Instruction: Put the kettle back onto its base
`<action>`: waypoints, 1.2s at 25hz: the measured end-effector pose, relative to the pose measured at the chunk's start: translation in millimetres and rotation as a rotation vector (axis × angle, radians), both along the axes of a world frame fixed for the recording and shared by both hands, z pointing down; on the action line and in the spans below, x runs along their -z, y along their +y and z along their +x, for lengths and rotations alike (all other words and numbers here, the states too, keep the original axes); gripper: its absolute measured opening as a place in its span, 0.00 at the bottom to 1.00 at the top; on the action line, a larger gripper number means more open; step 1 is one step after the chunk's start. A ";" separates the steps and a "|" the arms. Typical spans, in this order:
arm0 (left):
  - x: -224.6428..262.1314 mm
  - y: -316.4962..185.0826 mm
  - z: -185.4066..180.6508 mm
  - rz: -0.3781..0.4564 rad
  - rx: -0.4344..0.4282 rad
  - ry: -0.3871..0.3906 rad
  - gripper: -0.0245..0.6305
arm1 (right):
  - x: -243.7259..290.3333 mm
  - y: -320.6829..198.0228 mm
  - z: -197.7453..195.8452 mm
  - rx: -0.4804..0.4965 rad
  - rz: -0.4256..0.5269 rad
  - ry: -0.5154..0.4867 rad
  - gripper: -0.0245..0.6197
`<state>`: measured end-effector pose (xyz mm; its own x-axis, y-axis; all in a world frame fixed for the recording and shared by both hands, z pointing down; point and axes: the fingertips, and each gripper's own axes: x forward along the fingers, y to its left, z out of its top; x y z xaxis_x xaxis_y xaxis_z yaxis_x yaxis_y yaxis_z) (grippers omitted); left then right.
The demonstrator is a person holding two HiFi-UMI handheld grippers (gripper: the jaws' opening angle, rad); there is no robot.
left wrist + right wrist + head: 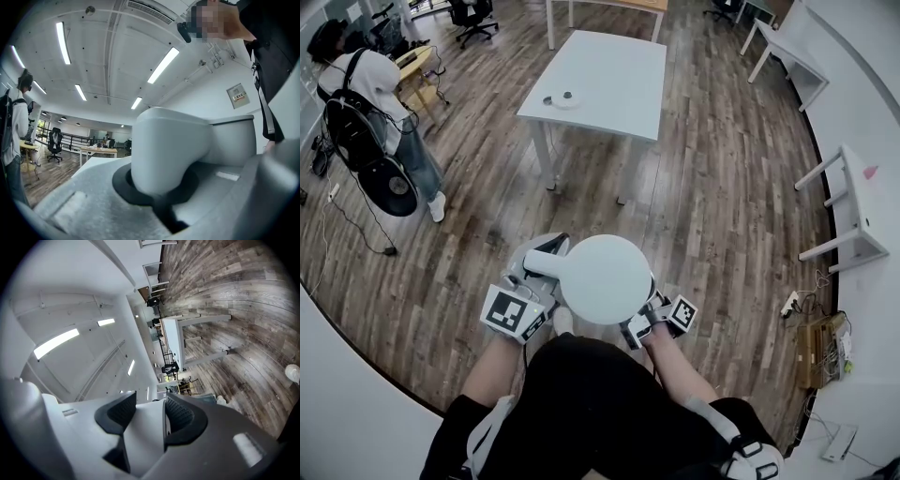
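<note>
I hold a white kettle (605, 278) in the air over the wooden floor, close to my body, seen from above in the head view. My left gripper (542, 274) is shut on the kettle's handle (168, 145), which fills the space between its dark pads in the left gripper view. My right gripper (642, 321) is shut on a white part of the kettle's other side (143, 437), pinched between its ribbed pads (183, 416). A round white base (565, 97) lies on the white table (619, 84) ahead of me.
A person with a backpack (370, 94) stands at the far left by a small yellow table. White tables (861, 220) line the curved wall at the right. A power strip and a cardboard box (820, 349) lie on the floor at the right.
</note>
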<state>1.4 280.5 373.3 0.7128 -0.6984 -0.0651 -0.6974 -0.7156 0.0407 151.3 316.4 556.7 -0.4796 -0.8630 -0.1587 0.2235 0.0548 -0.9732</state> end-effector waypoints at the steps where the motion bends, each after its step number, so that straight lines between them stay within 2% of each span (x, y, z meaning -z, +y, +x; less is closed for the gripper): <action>1: 0.9 -8.0 -3.3 0.004 -0.001 0.003 0.04 | 1.2 -8.5 -2.9 -0.002 0.003 0.001 0.35; 15: 6.6 -104.5 -80.5 0.028 0.015 0.006 0.04 | 8.2 -114.3 -78.8 0.020 0.029 0.010 0.35; 21: 1.9 -127.9 -92.2 0.016 0.015 0.006 0.04 | 4.2 -135.2 -90.2 0.020 0.013 0.014 0.35; 30: -16.8 -183.2 -83.3 -0.021 0.058 -0.005 0.04 | -14.3 -190.5 -82.6 0.065 -0.026 0.005 0.35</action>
